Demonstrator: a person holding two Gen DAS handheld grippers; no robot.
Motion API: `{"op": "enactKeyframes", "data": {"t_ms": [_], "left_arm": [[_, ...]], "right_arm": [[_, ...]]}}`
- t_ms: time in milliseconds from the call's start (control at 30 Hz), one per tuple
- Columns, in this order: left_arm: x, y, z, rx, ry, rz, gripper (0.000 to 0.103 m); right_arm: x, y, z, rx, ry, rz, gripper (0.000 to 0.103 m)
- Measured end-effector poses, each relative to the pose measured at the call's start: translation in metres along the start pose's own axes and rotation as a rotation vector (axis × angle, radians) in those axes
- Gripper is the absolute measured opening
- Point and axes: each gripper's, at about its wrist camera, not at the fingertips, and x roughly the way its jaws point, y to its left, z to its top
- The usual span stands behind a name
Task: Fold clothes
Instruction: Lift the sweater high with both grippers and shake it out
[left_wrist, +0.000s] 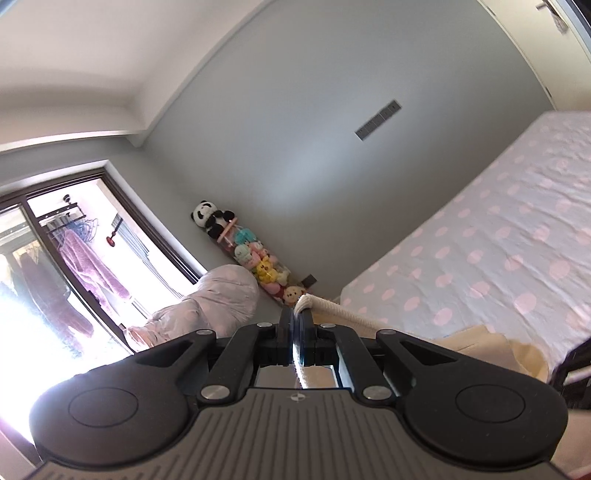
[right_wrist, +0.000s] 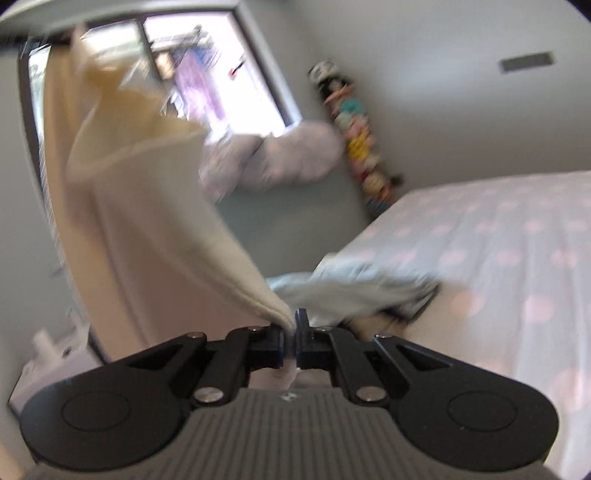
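Observation:
A cream garment (right_wrist: 147, 192) hangs in the air, stretched between my two grippers. In the right wrist view my right gripper (right_wrist: 291, 325) is shut on a corner of it, and the cloth rises up and to the left. My left gripper (left_wrist: 296, 314) is shut on a ribbed cream edge (left_wrist: 332, 308) of the same garment, which trails off to the right over the bed's near corner. A light blue garment (right_wrist: 354, 284) lies crumpled on the bed just beyond the right gripper.
The bed (left_wrist: 498, 240) with a pink-dotted grey sheet fills the right side. A dotted duvet bundle (left_wrist: 207, 306) lies by the window (left_wrist: 74, 258). A column of plush toys (left_wrist: 255, 254) topped by a panda stands in the corner against the grey wall.

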Motion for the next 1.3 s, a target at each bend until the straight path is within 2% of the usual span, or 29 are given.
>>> {"op": "enactKeyframes", "data": {"t_ms": [133, 367, 533, 667, 833, 967, 1133, 1300], "left_arm": [[-0.010, 0.010, 0.005, -0.063, -0.056, 0.005, 0.002], [-0.022, 0.004, 0.007, -0.197, -0.163, -0.142, 0.002], [-0.035, -0.020, 0.004, -0.258, -0.259, -0.255, 0.002], [-0.053, -0.034, -0.001, -0.313, -0.333, -0.339, 0.002], [-0.070, -0.042, -0.009, -0.346, -0.358, -0.422, 0.002], [-0.058, -0.044, -0.010, -0.360, -0.322, -0.457, 0.002], [-0.008, -0.065, -0.007, -0.339, -0.229, -0.490, 0.002], [0.067, -0.093, -0.008, -0.344, -0.113, -0.553, 0.002]], "right_arm": [[-0.061, -0.023, 0.063, -0.046, -0.162, -0.110, 0.006], [-0.181, -0.028, 0.140, -0.214, -0.404, -0.304, 0.006], [-0.245, -0.023, 0.160, -0.303, -0.484, -0.428, 0.006], [-0.291, -0.018, 0.154, -0.351, -0.521, -0.498, 0.006], [-0.324, -0.015, 0.140, -0.375, -0.520, -0.541, 0.006], [-0.324, -0.025, 0.132, -0.379, -0.487, -0.556, 0.007], [-0.303, -0.062, 0.127, -0.327, -0.397, -0.565, 0.007], [-0.251, -0.116, 0.129, -0.260, -0.298, -0.587, 0.007]]}}
